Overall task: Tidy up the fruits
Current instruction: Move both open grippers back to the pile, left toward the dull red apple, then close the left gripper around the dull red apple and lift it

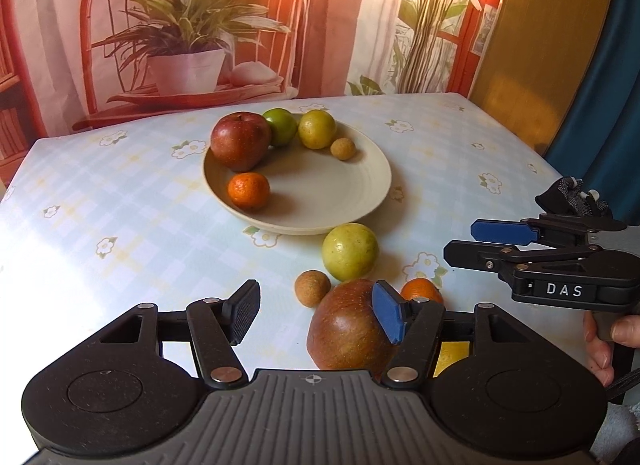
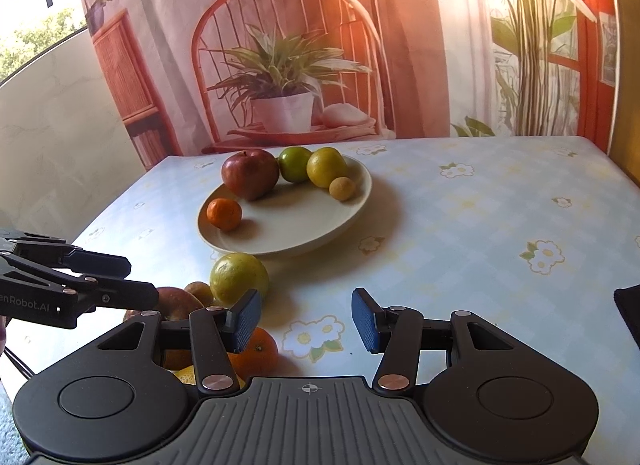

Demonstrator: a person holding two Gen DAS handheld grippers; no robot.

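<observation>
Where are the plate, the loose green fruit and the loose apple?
plate (image 1: 320,201): left wrist view, bare inner floor.
green fruit (image 1: 350,251): left wrist view, centre of skin.
apple (image 1: 344,329): left wrist view, front face.

Legible text, two items. "DAS": white letters on the black body of the right gripper (image 1: 464,243). "enRobot.AI": partly cut off at frame edge, on the left gripper (image 2: 142,279) body.
</observation>
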